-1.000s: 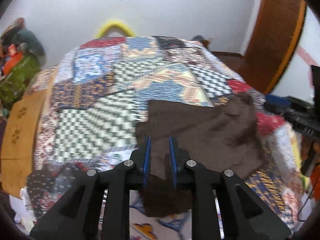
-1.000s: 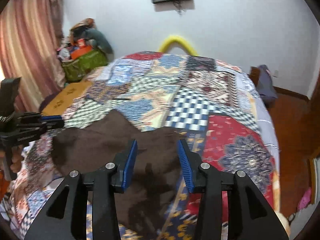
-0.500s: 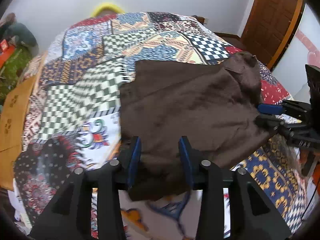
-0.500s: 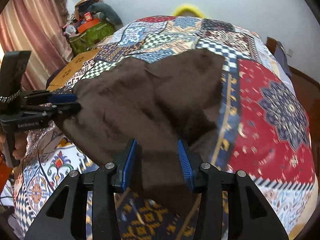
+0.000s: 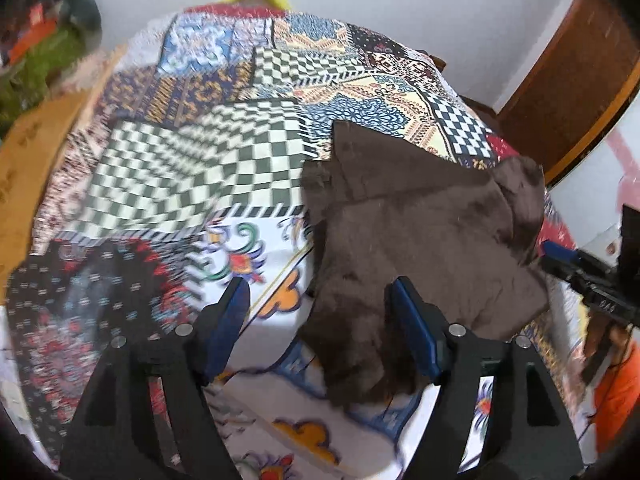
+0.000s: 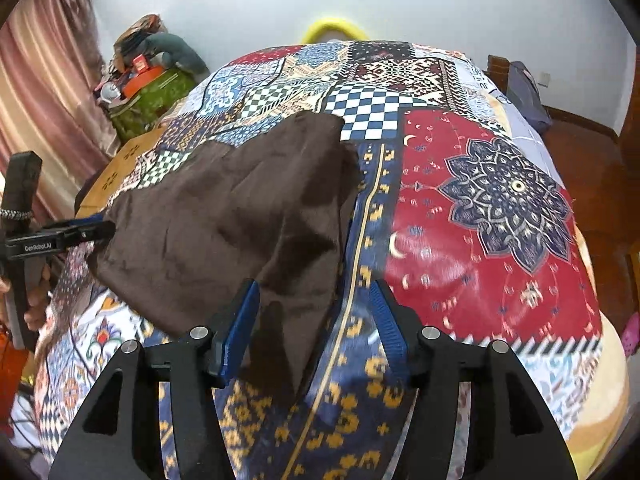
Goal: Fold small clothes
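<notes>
**Both grippers let go of the brown cloth on the patchwork bed**

Half a second ago each pair of jaws stood narrow, with the cloth running between the pads; now both pairs stand wide apart and hold nothing. The left gripper (image 5: 320, 320) has its left finger over bare bedspread and its right finger over the cloth's lower part. The right gripper (image 6: 316, 320) straddles the cloth's lower tip, which hangs between its blue pads (image 6: 236, 328); whether it touches either pad is hard to tell through the blur. The garment has also dropped from a spread, lifted sheet into a slacker, partly doubled heap.

Counted: one brown cloth (image 5: 420, 240), two grippers, four blue pads in all, one bed.

In the left wrist view the cloth lies right of centre, its upper edge folded over into a point at mid-frame and a rumpled corner at the right. In the right wrist view the same cloth (image 6: 232, 216) fills the centre-left, with the left gripper (image 6: 80, 232) at its left edge.

The bed (image 6: 500, 200) wears a patchwork cover of checks, florals and a red medallion panel. At the upper left of the right wrist view hang pink curtains (image 6: 40, 100), then a green pile of belongings (image 6: 152, 92), a yellow arc (image 6: 332, 28) behind the bed against a pale wall, and wooden flooring at the right.
</notes>
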